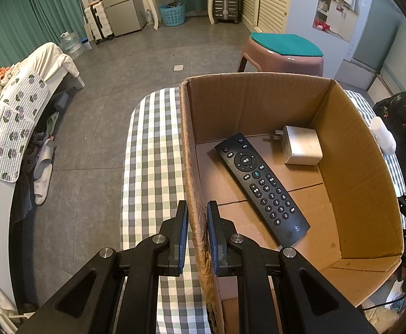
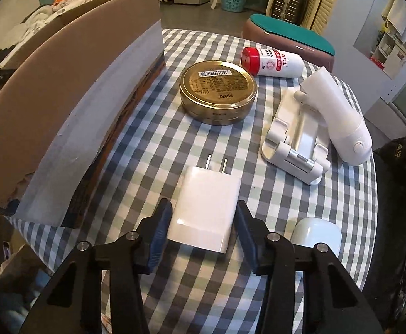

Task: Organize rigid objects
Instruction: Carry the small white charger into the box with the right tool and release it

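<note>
The white two-pronged plug-in charger block (image 2: 205,208) lies flat on the checked tablecloth (image 2: 300,211) just beside the open brown cardboard box (image 2: 63,89), directly between the blue-padded fingers of the right gripper (image 2: 203,231). Its long axis runs straight ahead along the fingers, prongs pointing away from the tool. The jaws are spread a little wider than the block, with a narrow gap on each side, so nothing is gripped yet; closing them looks like the move in hand, and the right hand is plainly the nearer one. The left gripper (image 1: 197,231) straddles the box's near-left wall, one pad on each side and nearly closed on the cardboard, apparently steadying it. Inside the box lie a long black remote control (image 1: 261,186), set diagonally, and beyond it a second white charger cube (image 1: 301,145) near the far wall.
</note>
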